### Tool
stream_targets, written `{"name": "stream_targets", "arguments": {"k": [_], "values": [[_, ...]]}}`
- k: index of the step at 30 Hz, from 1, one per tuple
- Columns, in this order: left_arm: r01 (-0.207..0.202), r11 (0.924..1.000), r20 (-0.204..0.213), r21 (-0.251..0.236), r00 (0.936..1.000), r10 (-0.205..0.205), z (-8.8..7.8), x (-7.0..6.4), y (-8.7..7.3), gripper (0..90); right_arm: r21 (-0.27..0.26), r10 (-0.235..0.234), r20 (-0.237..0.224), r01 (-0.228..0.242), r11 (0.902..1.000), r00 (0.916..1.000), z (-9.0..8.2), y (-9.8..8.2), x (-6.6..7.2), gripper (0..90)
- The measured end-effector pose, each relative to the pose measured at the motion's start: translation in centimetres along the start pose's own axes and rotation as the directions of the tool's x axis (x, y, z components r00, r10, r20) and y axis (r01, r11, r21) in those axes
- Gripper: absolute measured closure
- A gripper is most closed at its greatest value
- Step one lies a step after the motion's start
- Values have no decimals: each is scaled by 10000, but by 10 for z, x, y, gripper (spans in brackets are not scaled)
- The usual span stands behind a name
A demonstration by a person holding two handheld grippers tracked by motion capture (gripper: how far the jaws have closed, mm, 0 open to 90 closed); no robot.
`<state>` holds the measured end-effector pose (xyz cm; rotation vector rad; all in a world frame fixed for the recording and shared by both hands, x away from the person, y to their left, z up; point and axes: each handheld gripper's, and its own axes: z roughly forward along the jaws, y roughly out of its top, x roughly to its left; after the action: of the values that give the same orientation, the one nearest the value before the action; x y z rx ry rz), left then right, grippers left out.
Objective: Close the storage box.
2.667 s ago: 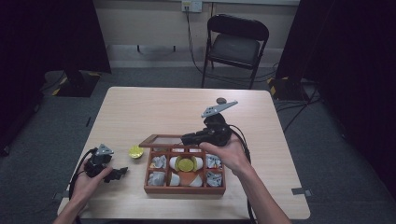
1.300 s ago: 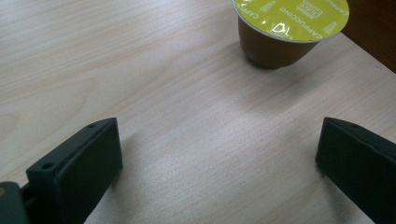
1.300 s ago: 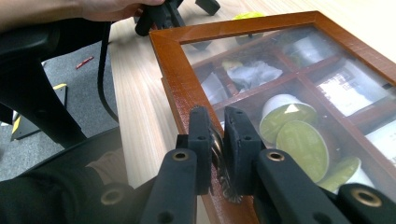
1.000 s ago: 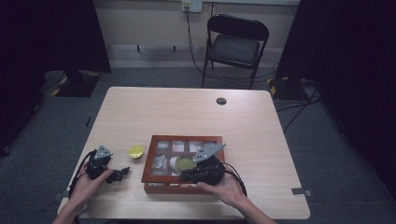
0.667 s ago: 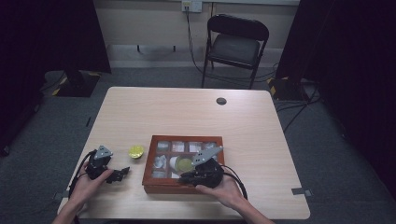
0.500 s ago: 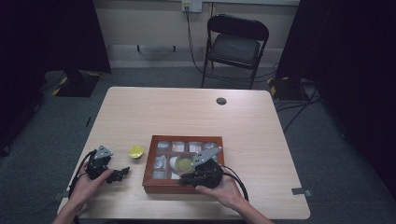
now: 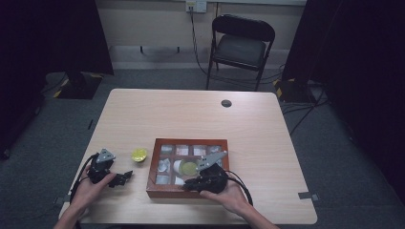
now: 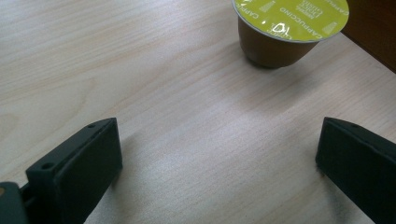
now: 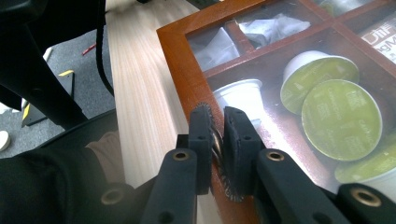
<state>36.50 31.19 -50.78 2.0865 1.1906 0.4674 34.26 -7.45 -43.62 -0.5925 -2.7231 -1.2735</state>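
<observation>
Two hand-held grippers are at work near the person's edge of the pale wooden table (image 7: 267, 143). The right gripper (image 7: 193, 182) lies low over the front of the reddish-brown wooden box with a glass lid (image 7: 157, 188), gripped in the person's right hand (image 7: 229, 195). In the right gripper view its black jaws are clenched almost together on a small round serrated metal knob (image 9: 215, 140) that sits at the front rim of the box lid; the pads press on it from both sides. Through the glass behind the knob show several white coffee capsules with yellow-green foil tops (image 9: 343, 119), lying tilted in one compartment, and crumpled silvery wrappers (image 9: 273, 23) in the compartment farther off. The lid lies flat on the box in the high view.

The left gripper (image 7: 123, 178) rests on the table to the left of the box, well apart from it, in the person's left hand (image 7: 90, 188). In the left gripper view its jaws stand wide and released, with nothing but bare table between them. Beyond them a single brown coffee capsule with a yellow-green foil top (image 8: 287, 28) stands upright on the table, just beside the box's left wall (image 8: 378, 28) and clear of both jaws.
</observation>
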Motion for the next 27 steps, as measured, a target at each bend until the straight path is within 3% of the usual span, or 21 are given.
{"name": "stream_targets", "arguments": {"k": [5, 7, 9, 12, 18, 22, 25, 27], "values": [[-6, 10000, -6, 3, 10000, 6, 0, 0, 0, 0, -101, 169, -45, -169, 9998, 9998, -1, 0, -1, 799], [2, 10000, 6, 0, 10000, -2, 0, 0, 0, 0, -110, 380, -231, -383, 9992, 9990, -3, 0, -4, 721], [21, 10000, -3, -15, 10000, -21, 0, 0, 0, 0, -378, 420, -576, -442, 9983, 9975, -6, 0, -5, 690], [0, 10000, 1, 2, 10000, 0, 0, 0, 0, 0, -712, 420, -474, -453, 9964, 9980, -12, 1, -5, 676], [-14, 10000, -5, 10, 10000, 14, 0, 0, 0, 0, -1339, 870, 267, -827, 9875, 9958, -31, -1, -11, 596], [-20, 10000, -2, 11, 10000, 20, 0, 0, 0, 0, -1481, 1076, 671, -968, 9842, 9919, -48, -8, -16, 507], [-20, 10000, -3, 11, 10000, 20, 0, 0, 0, 0, -1689, 1424, 1109, -1225, 9780, 9836, -61, -16, -21, 450], [-21, 10000, -3, 13, 10000, 21, 0, 0, 0, 0, -1848, 1747, 1533, -1454, 9720, 9726, -70, -24, -25, 403]]}}
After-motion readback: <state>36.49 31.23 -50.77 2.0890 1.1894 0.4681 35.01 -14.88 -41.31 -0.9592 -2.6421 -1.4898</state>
